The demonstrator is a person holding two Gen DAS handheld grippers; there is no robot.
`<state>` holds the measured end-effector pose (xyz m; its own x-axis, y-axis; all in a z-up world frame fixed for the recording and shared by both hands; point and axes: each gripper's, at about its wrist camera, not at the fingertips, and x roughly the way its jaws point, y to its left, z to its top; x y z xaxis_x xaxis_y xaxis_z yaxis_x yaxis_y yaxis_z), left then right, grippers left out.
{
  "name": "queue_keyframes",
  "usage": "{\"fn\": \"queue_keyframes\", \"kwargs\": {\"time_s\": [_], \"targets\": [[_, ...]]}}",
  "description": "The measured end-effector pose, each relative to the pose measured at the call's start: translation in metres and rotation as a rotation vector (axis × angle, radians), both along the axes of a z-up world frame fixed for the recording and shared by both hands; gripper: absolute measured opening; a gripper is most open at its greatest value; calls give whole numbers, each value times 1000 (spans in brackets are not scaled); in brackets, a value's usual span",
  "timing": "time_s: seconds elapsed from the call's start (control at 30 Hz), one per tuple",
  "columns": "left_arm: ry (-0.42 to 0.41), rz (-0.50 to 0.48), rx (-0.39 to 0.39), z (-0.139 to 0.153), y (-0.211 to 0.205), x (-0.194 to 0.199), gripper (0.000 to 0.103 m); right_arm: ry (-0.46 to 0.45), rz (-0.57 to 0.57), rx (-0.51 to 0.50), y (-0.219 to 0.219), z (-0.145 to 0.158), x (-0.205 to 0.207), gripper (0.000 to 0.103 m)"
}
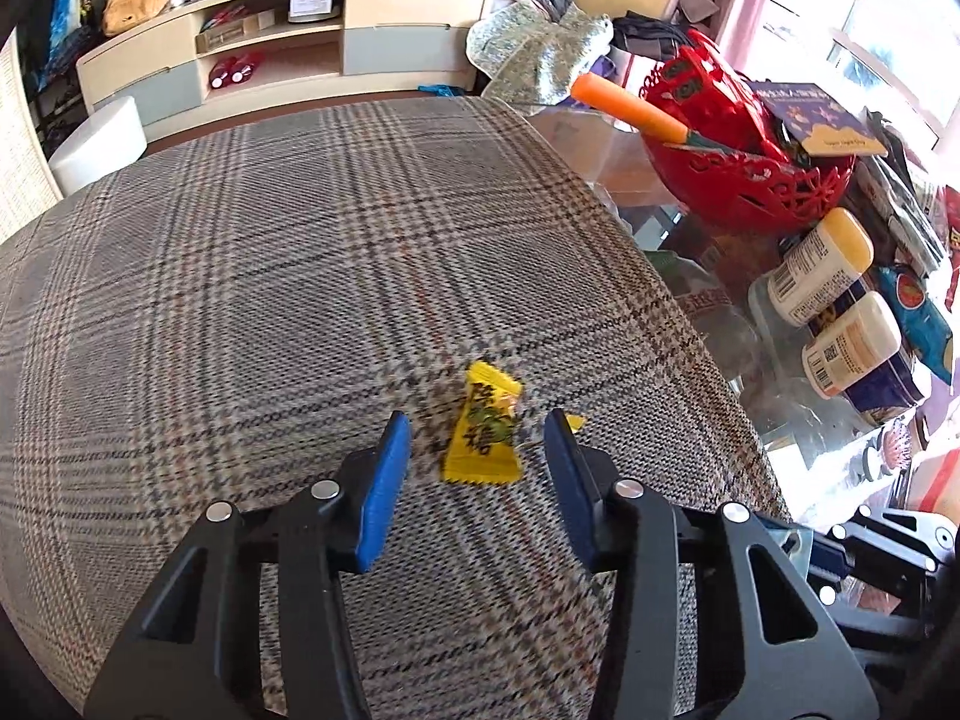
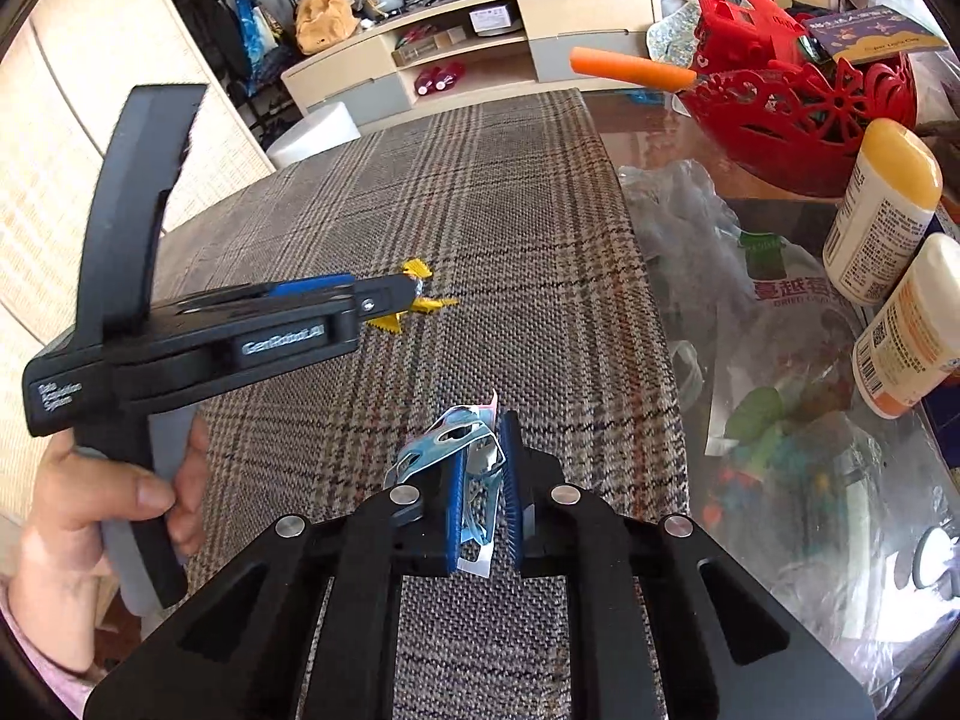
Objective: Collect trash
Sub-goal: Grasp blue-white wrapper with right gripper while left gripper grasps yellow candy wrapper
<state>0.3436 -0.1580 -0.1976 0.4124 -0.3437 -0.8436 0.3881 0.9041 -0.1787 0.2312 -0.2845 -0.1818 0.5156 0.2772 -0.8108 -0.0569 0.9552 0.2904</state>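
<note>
A yellow candy wrapper [image 1: 485,429] lies flat on the plaid cloth [image 1: 270,252]. My left gripper [image 1: 478,420] is open, its blue pads on either side of the wrapper, just above it. In the right wrist view the left gripper [image 2: 405,294] comes in from the left over the same yellow wrapper [image 2: 420,303]. My right gripper [image 2: 483,450] is shut on a crumpled blue and silver wrapper [image 2: 456,450] and holds it above the cloth [image 2: 480,228].
A glass table [image 1: 690,228] on the right carries a red basket [image 1: 750,144] with an orange-handled tool [image 1: 630,105], two white bottles [image 1: 822,267], bags and packets. A low TV cabinet [image 1: 288,42] and a white stool [image 1: 99,141] stand behind.
</note>
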Motion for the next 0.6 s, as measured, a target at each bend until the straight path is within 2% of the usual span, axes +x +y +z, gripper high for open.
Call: {"fn": "queue_keyframes", "kwargs": {"time_s": [0.1, 0.2, 0.23, 0.6], "targets": [[10, -12, 7, -5, -10, 2, 41, 9, 1, 4, -1, -5, -1, 13], [1, -17, 14, -6, -15, 3, 29, 12, 11, 2, 2, -7, -2, 13], [2, -19, 11, -6, -16, 2, 19, 13, 12, -7, 4, -7, -1, 13], [-64, -8, 20, 30, 3, -25, 12, 21, 15, -27, 13, 2, -10, 13]]}}
